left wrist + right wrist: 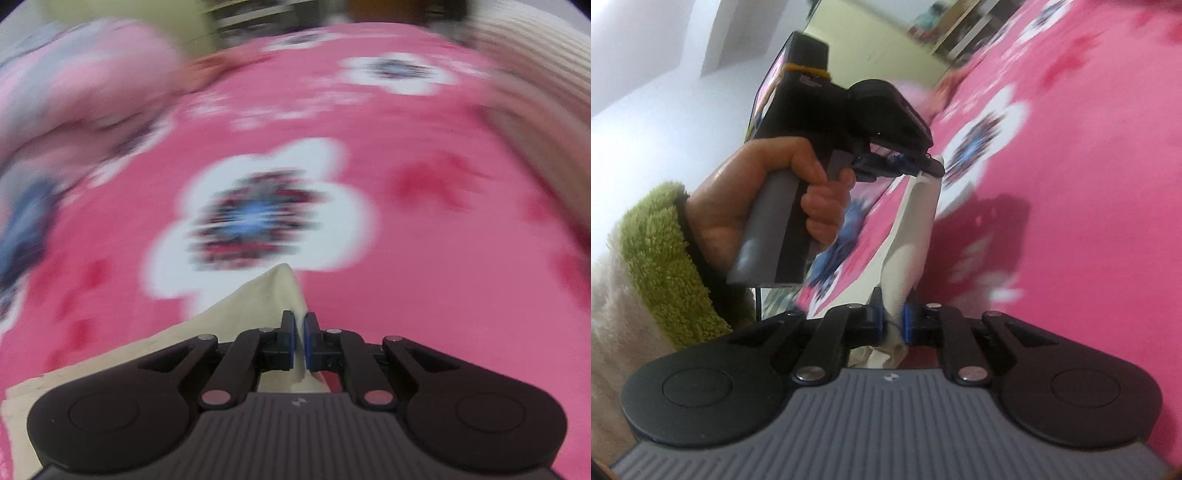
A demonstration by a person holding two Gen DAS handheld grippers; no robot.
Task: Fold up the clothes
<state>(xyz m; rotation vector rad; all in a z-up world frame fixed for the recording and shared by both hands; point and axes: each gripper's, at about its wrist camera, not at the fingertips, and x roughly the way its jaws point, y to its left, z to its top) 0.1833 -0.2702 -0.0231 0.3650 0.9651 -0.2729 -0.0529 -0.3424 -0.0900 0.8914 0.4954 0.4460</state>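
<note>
- Left wrist view: our left gripper [300, 341] is pinched on a peak of the cream cloth [236, 325]. The fabric runs up between the blue pads [291, 341] and pokes out past the tips. The rest of the cloth trails down-left under the gripper body.
- Below it is the pink floral bedspread [424, 258], heavily blurred. A pink bundle [85, 96] sits at upper left and something ribbed and beige [535, 92] at upper right; we cannot tell what either is.
- Right wrist view: our right gripper [893, 319] is clamped on a bunched wad of the same cream cloth [916, 236]. The strip stretches up to the left gripper [931, 166], held by the person's hand [757, 199] in a green fuzzy sleeve [661, 258]. So the cloth hangs in the air between the two grippers, just above the bedspread [1071, 221].
- Risk 1: the left grip looks thin, only a corner peak. A tug from either side could pull it out of the pads.
- Risk 2: the right grip holds a crumpled wad, not a clean edge. We expect a skewed or creased fold if it is laid down like this.
- Risk 3: the slack below could drag on the bedspread and tuck under.
</note>
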